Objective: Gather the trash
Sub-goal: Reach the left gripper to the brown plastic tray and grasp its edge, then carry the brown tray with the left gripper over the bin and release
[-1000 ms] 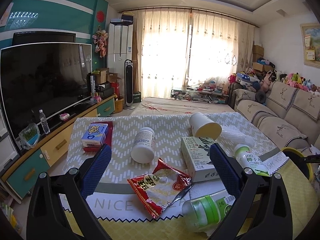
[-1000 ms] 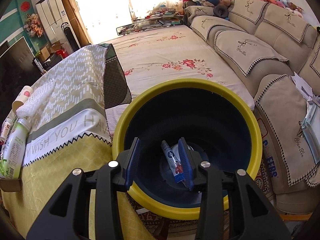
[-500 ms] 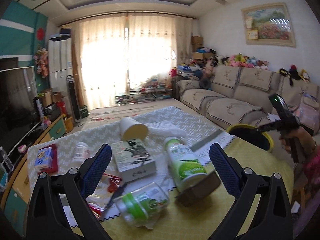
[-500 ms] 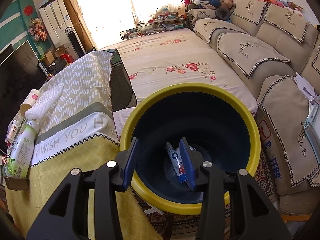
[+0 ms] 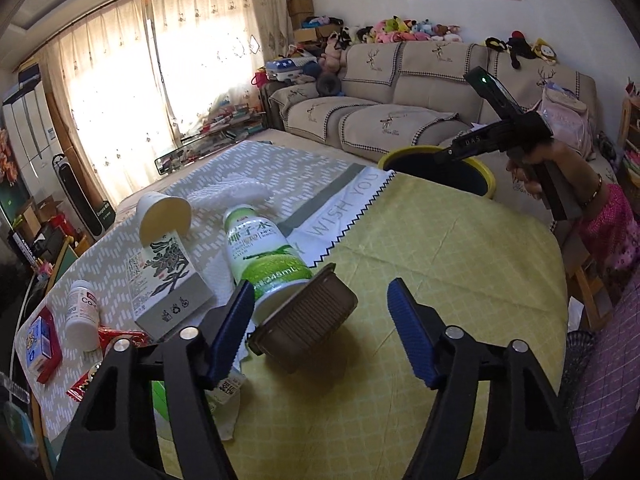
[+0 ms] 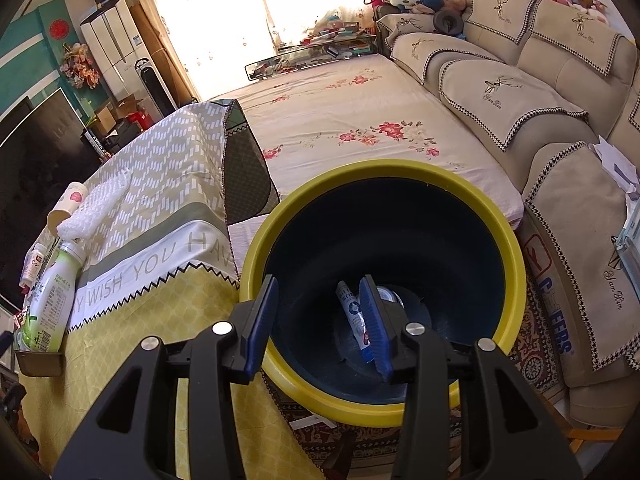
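One brown tray (image 5: pixel 306 322) between closing left claw (image 5: pixel 320 320) pads, nearer left pad, ungripped.

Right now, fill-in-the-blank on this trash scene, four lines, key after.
1. The bin beside the table has a ____ rim.
2. The green-labelled bottle lies with its base in a ____ tray.
3. The paper cup lies on its ____.
4. A tube wrapper lies at the bottom of the ____.

Missing words: yellow; brown; side; bin
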`<state>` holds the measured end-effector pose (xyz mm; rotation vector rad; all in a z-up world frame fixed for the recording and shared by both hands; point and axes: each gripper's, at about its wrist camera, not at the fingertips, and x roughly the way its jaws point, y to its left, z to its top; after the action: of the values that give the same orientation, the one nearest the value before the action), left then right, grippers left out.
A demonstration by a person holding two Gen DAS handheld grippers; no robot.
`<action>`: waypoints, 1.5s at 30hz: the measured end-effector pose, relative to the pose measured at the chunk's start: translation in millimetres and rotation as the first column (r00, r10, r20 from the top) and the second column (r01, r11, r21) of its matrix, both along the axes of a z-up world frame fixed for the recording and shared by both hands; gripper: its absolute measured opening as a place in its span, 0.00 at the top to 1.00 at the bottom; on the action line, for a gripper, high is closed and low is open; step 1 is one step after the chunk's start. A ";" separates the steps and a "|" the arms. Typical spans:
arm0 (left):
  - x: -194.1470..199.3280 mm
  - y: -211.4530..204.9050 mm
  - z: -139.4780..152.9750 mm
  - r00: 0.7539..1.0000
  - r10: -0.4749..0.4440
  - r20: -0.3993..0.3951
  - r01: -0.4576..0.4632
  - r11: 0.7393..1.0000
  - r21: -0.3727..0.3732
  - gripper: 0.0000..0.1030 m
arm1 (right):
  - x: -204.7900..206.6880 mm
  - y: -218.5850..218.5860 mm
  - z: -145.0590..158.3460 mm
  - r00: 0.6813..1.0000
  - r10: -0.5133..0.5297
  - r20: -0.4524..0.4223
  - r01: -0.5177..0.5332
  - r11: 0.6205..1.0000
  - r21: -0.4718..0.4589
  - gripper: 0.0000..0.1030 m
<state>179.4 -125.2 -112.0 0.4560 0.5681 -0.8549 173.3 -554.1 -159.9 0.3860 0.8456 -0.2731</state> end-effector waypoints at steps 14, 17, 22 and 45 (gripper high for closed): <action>-19.2 -19.2 -15.2 0.985 -0.110 -0.135 0.124 0.987 0.103 0.43 | 1.0 -1.9 -6.7 1.000 0.019 0.000 -0.019 0.999 0.027 0.60; -14.8 -24.1 -20.6 0.982 -0.099 -0.163 0.116 0.988 0.100 0.56 | -0.4 -3.3 -6.4 1.000 0.016 0.004 -0.016 0.999 0.030 0.60; -9.5 -32.8 -32.0 0.974 -0.075 -0.213 0.105 0.986 0.133 0.86 | -0.8 -5.2 -7.4 1.000 0.015 0.005 -0.015 0.999 0.035 0.59; -19.2 -71.6 -5.3 0.980 -0.003 -0.198 0.015 0.998 0.061 0.95 | -15.7 -18.7 2.7 0.999 0.005 0.053 -0.008 0.998 0.058 0.59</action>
<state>160.2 -196.8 -117.3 0.4323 0.7784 -0.8991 157.6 -572.8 -157.2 0.4430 0.8039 -0.2317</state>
